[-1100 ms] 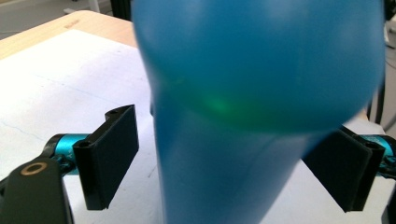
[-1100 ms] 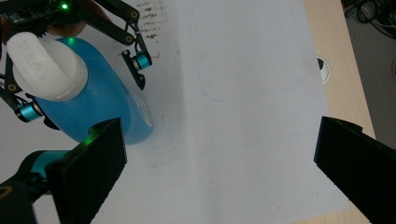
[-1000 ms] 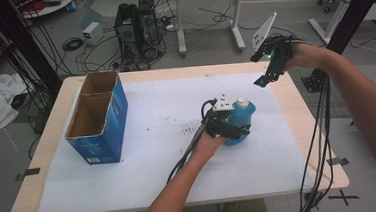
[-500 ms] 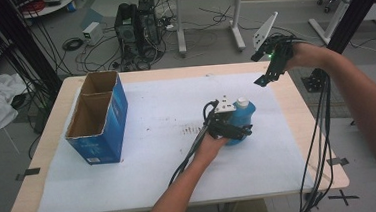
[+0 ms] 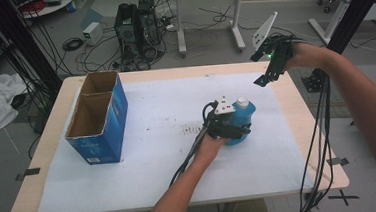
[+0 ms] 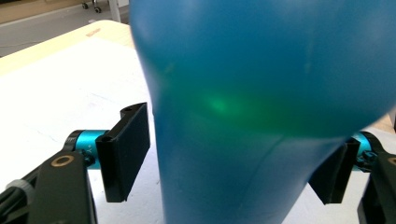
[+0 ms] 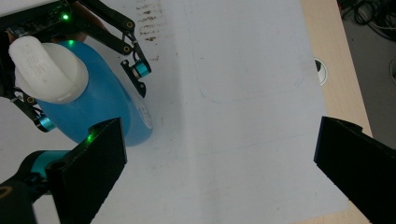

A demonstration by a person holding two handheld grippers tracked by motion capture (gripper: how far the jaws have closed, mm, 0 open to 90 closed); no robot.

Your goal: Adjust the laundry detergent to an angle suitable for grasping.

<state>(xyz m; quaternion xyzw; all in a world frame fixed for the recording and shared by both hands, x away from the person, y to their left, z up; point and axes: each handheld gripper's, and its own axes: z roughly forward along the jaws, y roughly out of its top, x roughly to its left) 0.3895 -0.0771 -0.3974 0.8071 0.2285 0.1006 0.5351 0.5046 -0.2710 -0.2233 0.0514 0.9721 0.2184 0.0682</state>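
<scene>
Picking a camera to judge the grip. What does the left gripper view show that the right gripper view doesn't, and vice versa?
Left gripper view: close up, one pad of the left claw stands a sliver off the blue bottle's wall; its jaws have just been closing around it. Right gripper view: the bottle's white cap, dark stains on the paper, and the right claw wide open above bare paper. Both: the bottle between the left claw's pads.

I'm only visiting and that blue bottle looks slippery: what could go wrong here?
The left hand-held gripper has just been closing around the blue bottle, yet a gap shows beside one pad. On that rounded body the grip might slip. The bottle stands upright, so a one-sided push could tip it onto the white sheet.
</scene>
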